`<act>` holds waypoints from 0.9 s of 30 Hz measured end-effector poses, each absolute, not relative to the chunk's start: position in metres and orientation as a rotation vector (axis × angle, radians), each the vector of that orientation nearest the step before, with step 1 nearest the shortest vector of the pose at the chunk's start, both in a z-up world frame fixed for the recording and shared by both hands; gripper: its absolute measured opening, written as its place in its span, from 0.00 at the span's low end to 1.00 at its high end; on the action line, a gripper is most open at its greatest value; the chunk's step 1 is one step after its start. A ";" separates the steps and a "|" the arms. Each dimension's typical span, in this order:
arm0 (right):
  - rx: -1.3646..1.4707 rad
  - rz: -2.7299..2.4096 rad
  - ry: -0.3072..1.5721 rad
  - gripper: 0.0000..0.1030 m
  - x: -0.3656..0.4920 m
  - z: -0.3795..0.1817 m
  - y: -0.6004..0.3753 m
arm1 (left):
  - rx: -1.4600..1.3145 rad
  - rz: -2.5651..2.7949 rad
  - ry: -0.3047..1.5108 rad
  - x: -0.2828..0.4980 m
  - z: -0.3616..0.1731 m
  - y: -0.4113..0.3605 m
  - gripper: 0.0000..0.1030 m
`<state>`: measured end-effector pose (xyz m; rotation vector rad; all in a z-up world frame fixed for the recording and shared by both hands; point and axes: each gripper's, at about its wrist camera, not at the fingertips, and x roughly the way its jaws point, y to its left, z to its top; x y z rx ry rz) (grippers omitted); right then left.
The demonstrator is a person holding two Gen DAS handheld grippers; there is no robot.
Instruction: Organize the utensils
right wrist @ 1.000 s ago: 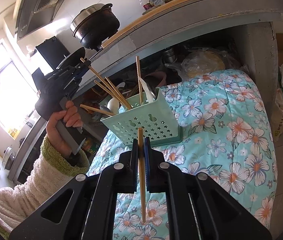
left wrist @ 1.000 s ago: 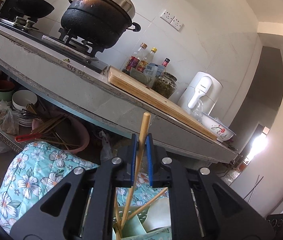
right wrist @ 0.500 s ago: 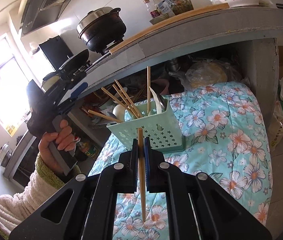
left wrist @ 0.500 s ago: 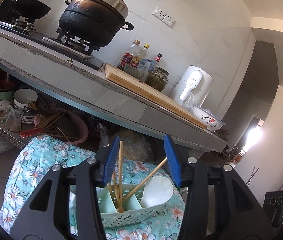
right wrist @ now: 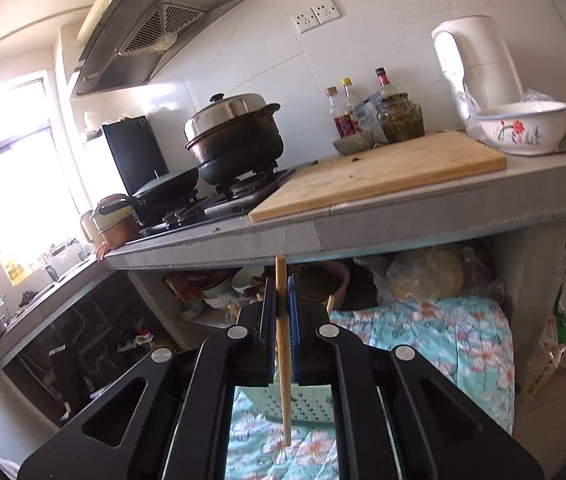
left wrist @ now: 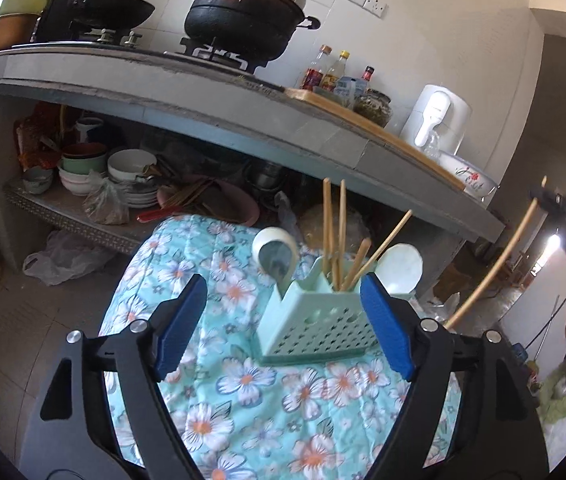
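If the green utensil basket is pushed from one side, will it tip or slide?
The green utensil basket probably tips easily: it looks like thin perforated plastic, likely light, and tall chopsticks lean out above it. On the soft floral quilt it would likely catch rather than slide.

I see a mint holder [left wrist: 315, 322] with punched holes standing upright on the floral quilt [left wrist: 251, 396], near its far end. Four chopsticks [left wrist: 333, 232] stand in it, two upright, two leaning right, with a white spoon [left wrist: 275, 256] at its left and another [left wrist: 401, 266] at its right. One more chopstick [right wrist: 282, 344] hangs upright, clamped.
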<state>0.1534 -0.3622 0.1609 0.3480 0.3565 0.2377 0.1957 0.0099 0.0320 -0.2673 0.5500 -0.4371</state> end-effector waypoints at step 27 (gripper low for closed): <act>-0.050 0.184 0.466 0.06 0.269 0.112 -0.263 | -0.182 -0.308 0.692 0.170 -0.027 0.037 0.88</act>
